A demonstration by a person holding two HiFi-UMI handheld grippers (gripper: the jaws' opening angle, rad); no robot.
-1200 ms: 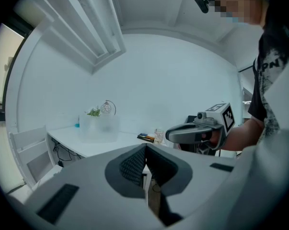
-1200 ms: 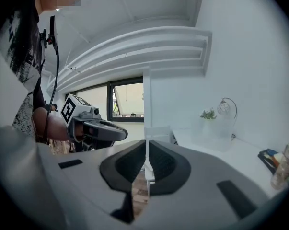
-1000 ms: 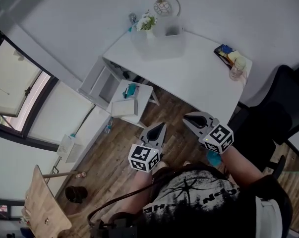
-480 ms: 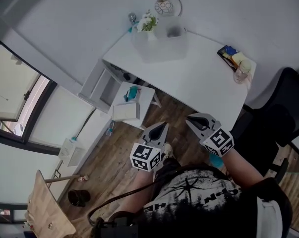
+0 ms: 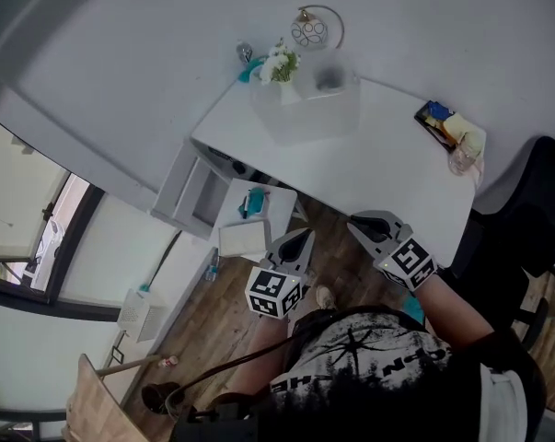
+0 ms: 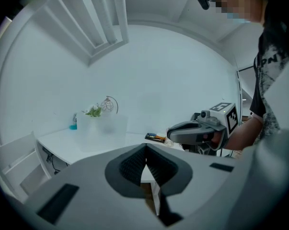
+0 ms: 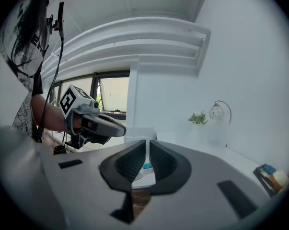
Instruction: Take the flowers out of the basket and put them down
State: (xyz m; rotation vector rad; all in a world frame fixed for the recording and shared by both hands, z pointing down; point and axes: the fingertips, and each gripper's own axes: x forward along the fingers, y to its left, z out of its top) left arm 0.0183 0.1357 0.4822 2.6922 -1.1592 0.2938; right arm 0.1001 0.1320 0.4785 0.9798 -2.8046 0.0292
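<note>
White flowers [image 5: 279, 63], green-leaved, in frosted boxy basket [image 5: 309, 110] at far edge of smooth desk [image 5: 378, 173]; left hand-held gripper [image 5: 305, 235] and right hand-held gripper [image 5: 355, 219] closed, empty.

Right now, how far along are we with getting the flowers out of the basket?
Done: nothing yet. The flowers are in the basket at the back of the table. In hand: nothing; the left gripper and right gripper are both shut and empty, over the floor short of the table. Left: reach in, grip the flowers, lift them out, put them down.
</note>
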